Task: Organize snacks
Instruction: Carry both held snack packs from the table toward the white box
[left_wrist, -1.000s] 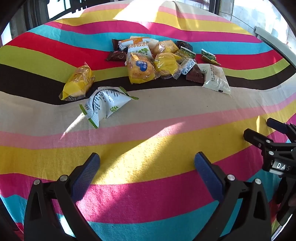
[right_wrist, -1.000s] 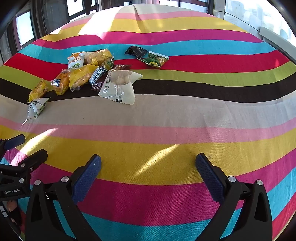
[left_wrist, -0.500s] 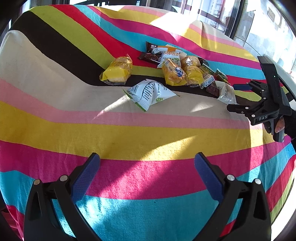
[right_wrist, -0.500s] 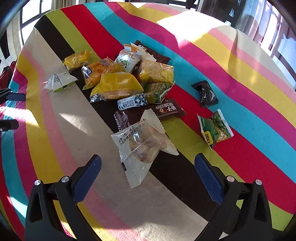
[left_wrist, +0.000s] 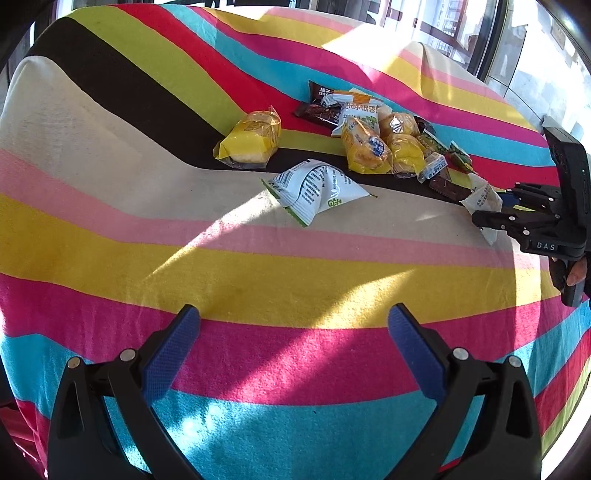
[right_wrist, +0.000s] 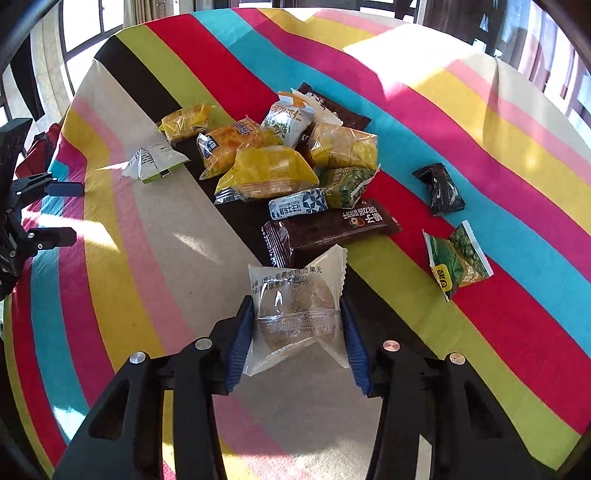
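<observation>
My right gripper (right_wrist: 297, 336) is shut on a clear-and-white pastry packet (right_wrist: 295, 306) at the near edge of the snack pile; it also shows in the left wrist view (left_wrist: 482, 201). Behind it lie a brown bar (right_wrist: 328, 230), a blue-white candy (right_wrist: 298, 204), yellow cake packets (right_wrist: 266, 175) and a green pea packet (right_wrist: 345, 184). My left gripper (left_wrist: 291, 345) is open and empty over the pink stripe, well short of a white-green packet (left_wrist: 317, 188) and a yellow cake packet (left_wrist: 251, 138).
A striped cloth (left_wrist: 258, 266) covers the table. A black candy (right_wrist: 439, 188) and a green pea packet (right_wrist: 456, 258) lie apart to the right of the pile. Windows stand behind the table's far edge.
My right gripper moved forward to the clear pastry packet and shut on it. My left gripper stayed open and shifted slightly closer to the snacks.
</observation>
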